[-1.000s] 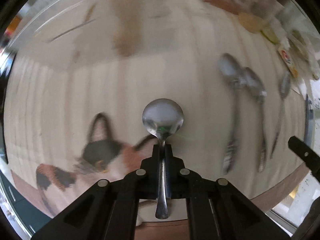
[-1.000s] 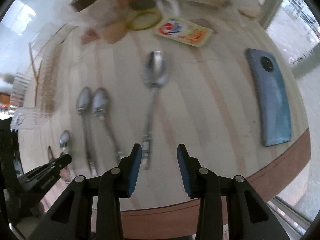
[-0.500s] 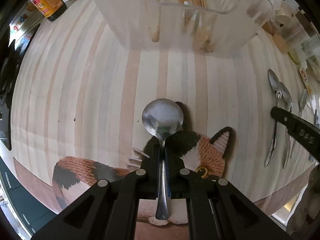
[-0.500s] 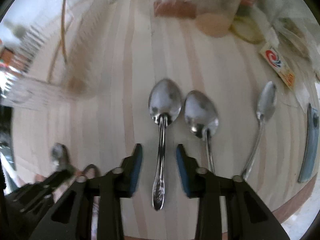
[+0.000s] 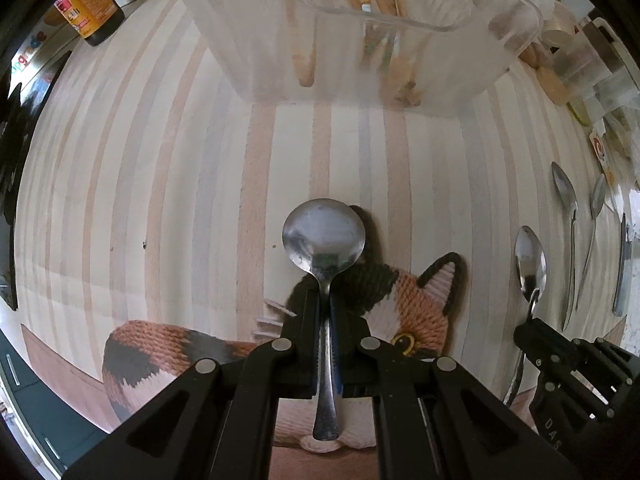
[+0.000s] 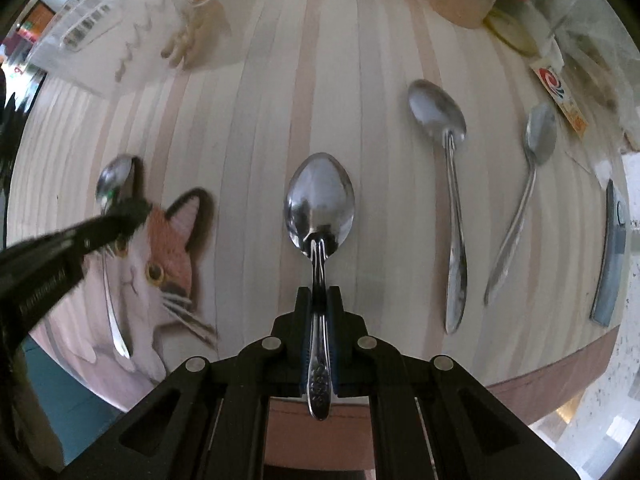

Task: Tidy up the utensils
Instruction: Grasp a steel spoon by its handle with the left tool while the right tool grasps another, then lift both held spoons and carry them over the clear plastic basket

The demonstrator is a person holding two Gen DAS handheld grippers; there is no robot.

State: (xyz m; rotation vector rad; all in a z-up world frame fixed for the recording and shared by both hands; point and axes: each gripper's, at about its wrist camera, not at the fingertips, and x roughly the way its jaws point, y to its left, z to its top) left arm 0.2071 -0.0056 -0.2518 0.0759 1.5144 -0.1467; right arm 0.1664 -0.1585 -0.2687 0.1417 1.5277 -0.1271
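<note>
My left gripper (image 5: pixel 326 312) is shut on the handle of a round-bowled steel spoon (image 5: pixel 323 236), held over a cat-shaped mat (image 5: pixel 412 304). My right gripper (image 6: pixel 319 304) is shut on the handle of an oval steel spoon (image 6: pixel 319 204) above the striped wooden table. It also shows in the left wrist view (image 5: pixel 530 260). Two more spoons lie on the table to the right, one nearer (image 6: pixel 440 116) and one farther right (image 6: pixel 540 136). A clear plastic utensil bin (image 5: pixel 360 28) with wooden utensils inside stands ahead of the left gripper.
A dark sauce bottle (image 5: pixel 90 8) stands far left. A blue phone (image 6: pixel 610 248) lies near the right table edge. Jars, packets and a sachet (image 6: pixel 560 92) crowd the back right. The table's front edge (image 6: pixel 560 380) is close.
My right gripper was open over two lying spoons; now it is shut on one of them. The left gripper with its spoon has held nearly still, facing the bin.
</note>
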